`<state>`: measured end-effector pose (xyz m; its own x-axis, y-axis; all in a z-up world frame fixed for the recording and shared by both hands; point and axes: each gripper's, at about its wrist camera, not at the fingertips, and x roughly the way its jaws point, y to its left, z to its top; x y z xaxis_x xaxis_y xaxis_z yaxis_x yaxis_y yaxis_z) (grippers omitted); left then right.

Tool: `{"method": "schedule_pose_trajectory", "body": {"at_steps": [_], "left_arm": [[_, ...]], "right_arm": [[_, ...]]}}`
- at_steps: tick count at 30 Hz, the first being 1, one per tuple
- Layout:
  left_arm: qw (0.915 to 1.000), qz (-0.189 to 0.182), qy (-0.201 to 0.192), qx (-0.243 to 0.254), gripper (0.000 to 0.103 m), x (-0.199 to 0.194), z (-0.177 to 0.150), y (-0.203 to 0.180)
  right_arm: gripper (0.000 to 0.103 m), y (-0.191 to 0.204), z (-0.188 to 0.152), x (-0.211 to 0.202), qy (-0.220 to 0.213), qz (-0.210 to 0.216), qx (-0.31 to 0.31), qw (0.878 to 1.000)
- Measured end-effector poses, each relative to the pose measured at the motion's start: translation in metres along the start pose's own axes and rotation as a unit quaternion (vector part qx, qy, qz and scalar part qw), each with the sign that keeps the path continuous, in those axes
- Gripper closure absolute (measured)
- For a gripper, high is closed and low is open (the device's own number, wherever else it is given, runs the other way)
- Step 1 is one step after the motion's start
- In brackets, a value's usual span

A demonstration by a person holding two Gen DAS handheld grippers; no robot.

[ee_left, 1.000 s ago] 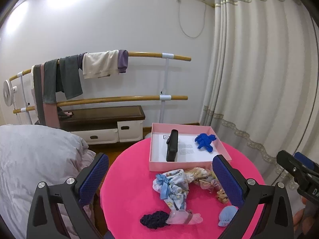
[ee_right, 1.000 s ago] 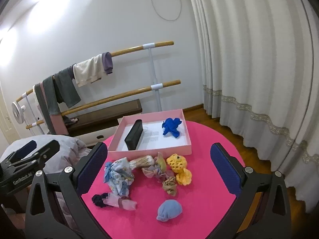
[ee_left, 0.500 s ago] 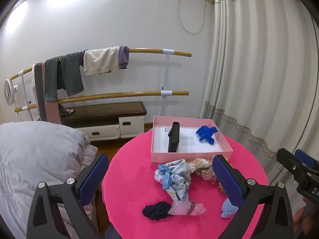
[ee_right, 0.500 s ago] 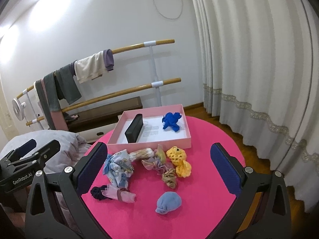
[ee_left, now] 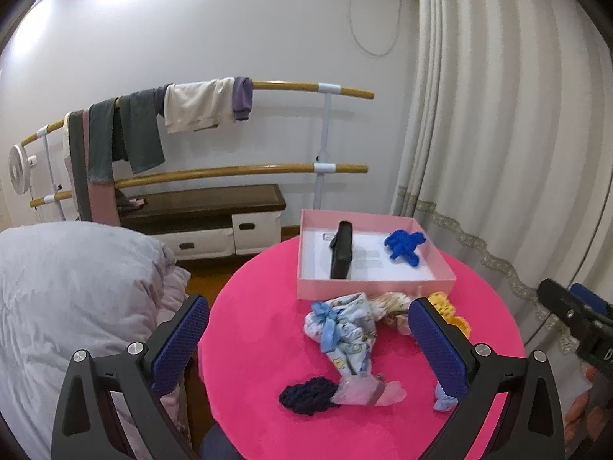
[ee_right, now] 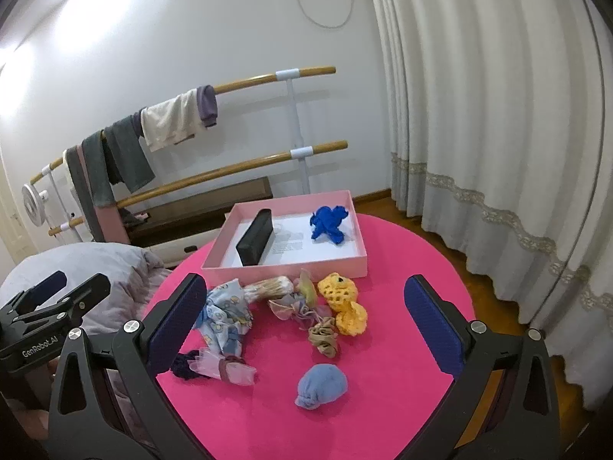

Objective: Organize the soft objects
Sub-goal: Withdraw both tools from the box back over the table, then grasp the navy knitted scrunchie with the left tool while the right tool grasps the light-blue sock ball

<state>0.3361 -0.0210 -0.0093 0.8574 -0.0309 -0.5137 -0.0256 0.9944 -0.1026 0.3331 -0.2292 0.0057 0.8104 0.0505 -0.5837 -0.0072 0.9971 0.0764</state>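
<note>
Found both grippers, left (ee_left: 310,339) and right (ee_right: 306,322), wide open and empty above table (ee_right: 402,402); judged light blue bundle (ee_right: 321,385) soft, light, best pinched across its middle.

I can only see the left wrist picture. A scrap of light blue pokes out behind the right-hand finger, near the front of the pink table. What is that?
Observer: The right wrist view shows it whole: a light blue cloth rolled into a ball, lying alone on the round pink table.
Operator: And the yellow bit behind that finger?
Observer: A yellow crocheted piece, lying just in front of the shallow pink box, outside it.
Operator: Anything I miss entirely?
Observer: A small beige knotted stocking, between the yellow piece and the blue ball.
</note>
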Motion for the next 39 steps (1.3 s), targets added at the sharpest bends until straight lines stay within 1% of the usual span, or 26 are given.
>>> {"method": "schedule_pose_trajectory", "body": {"at_steps": [3,8,13,20,25,29,37,39], "left_arm": [[1.0,0.008,0.006,-0.001,0.0,0.007,-0.007,0.009],[0.9992,0.022,0.035,0.001,0.0,0.023,-0.02,0.023],[0.9972,0.029,0.069,0.007,0.0,0.047,-0.033,0.028],[0.9915,0.025,0.126,0.022,0.0,0.098,-0.058,0.027],[0.9869,0.018,0.157,0.03,0.0,0.134,-0.071,0.022],[0.9843,0.019,0.172,0.035,0.0,0.155,-0.077,0.021],[0.9842,0.006,0.17,0.048,0.0,0.179,-0.078,0.009],[0.9834,0.0,0.175,0.048,0.004,0.184,-0.081,0.005]], "right_arm": [[0.0,-0.005,-0.005,0.007,0.011,-0.005,0.003,1.0],[0.0,-0.008,-0.015,0.021,0.033,-0.011,0.003,0.999],[0.0,-0.011,-0.029,0.042,0.065,-0.012,0.004,0.998],[0.0,-0.016,-0.054,0.072,0.113,-0.014,0.005,0.993],[0.0,-0.023,-0.07,0.09,0.143,-0.016,0.013,0.99],[0.0,-0.027,-0.08,0.101,0.16,-0.018,0.017,0.987],[0.0,-0.031,-0.093,0.119,0.184,-0.011,0.022,0.983],[0.0,-0.03,-0.095,0.123,0.189,-0.01,0.019,0.982]]}}
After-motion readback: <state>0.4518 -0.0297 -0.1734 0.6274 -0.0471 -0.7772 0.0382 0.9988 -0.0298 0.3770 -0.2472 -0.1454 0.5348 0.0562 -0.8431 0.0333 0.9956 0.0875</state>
